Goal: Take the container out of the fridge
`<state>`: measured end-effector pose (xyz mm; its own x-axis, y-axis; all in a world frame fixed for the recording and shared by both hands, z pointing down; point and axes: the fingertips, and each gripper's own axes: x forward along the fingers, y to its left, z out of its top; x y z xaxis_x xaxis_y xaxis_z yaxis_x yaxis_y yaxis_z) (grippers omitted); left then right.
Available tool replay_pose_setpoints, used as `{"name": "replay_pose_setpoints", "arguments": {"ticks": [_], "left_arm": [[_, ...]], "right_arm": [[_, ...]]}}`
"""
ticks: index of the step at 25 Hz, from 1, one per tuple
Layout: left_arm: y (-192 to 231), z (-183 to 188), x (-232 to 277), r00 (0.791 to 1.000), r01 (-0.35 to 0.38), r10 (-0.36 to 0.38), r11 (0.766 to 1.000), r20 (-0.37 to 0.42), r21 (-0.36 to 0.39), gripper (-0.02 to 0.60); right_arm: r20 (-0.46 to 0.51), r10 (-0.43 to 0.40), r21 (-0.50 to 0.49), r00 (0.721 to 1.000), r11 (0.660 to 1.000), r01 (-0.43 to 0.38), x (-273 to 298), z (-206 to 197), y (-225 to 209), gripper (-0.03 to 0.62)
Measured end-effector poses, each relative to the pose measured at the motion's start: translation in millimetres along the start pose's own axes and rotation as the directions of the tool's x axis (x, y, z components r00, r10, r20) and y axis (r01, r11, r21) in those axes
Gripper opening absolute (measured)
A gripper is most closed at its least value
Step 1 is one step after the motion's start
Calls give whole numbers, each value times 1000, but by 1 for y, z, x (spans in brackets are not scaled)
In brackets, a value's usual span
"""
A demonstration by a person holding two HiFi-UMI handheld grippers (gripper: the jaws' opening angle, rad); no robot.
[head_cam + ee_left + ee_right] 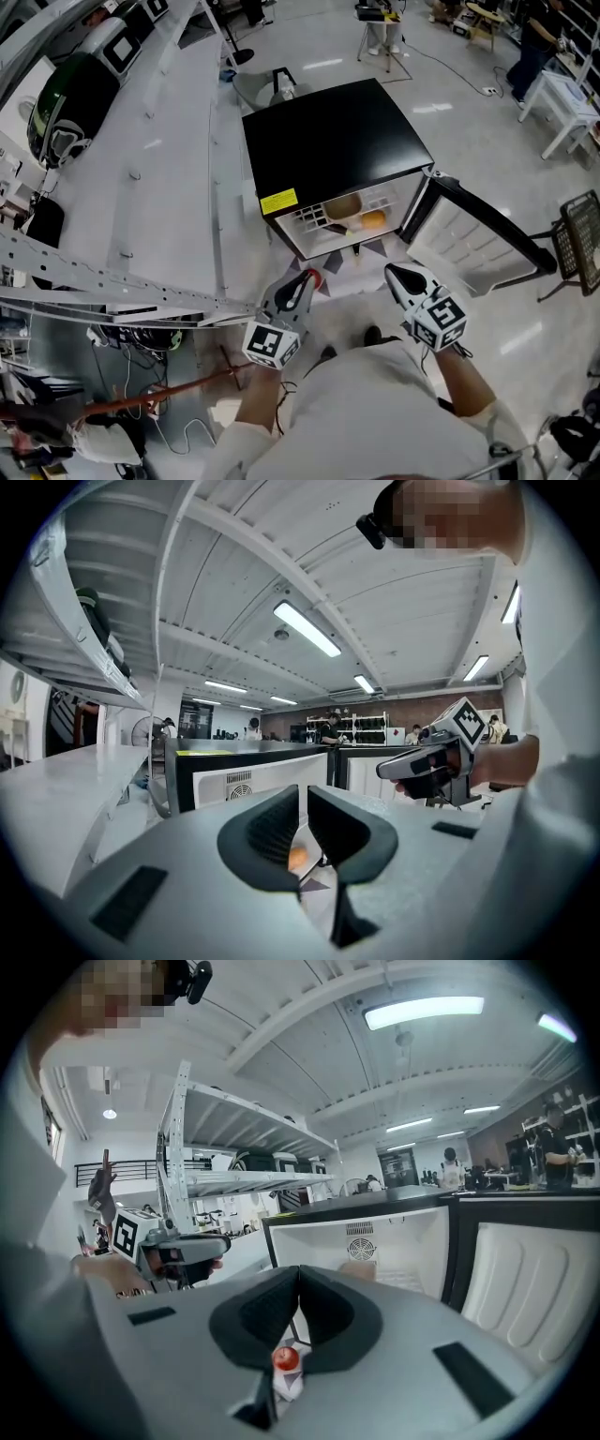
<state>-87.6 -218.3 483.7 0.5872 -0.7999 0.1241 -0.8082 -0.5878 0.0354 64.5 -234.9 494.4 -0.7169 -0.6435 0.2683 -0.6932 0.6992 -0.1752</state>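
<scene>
Head view: a small black fridge stands on the floor with its door swung open to the right. On the white wire shelf inside lies a tan, rounded container, with an orange round thing just beside it on the right. The person stands over the fridge and holds both tools in front of the opening, outside it. The left gripper points at the lower left corner of the opening, and the right gripper points at the lower right, near the door hinge. Neither touches the container. A white metal rack runs along the fridge's left side.

Left gripper view: the left gripper's jaws are drawn together, with only a thin slit between the pads and nothing in it. Beyond them is the fridge, and the orange thing shows as a blur low in the gap. The right gripper is at the right, held in a hand.

Right gripper view: the right gripper's jaws meet at the tips and clamp nothing. A small red thing shows below them; what it is cannot be told. Behind the jaws the fridge is open, with the container on its shelf and the door at the right. The left gripper is at the left.
</scene>
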Motion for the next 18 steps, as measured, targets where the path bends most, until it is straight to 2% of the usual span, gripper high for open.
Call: {"name": "replay_pose_setpoints", "arguments": {"ticks": [7, 18], "left_arm": [[-4, -6, 28, 998, -10, 14, 997, -54, 76, 40], [-10, -22, 85, 989, 8, 23, 977, -146, 211, 140]], "right_arm": [[-11, 31, 15, 999, 999, -31, 3, -7, -14, 6], [-21, 57, 13, 998, 998, -57, -1, -13, -37, 7]]}}
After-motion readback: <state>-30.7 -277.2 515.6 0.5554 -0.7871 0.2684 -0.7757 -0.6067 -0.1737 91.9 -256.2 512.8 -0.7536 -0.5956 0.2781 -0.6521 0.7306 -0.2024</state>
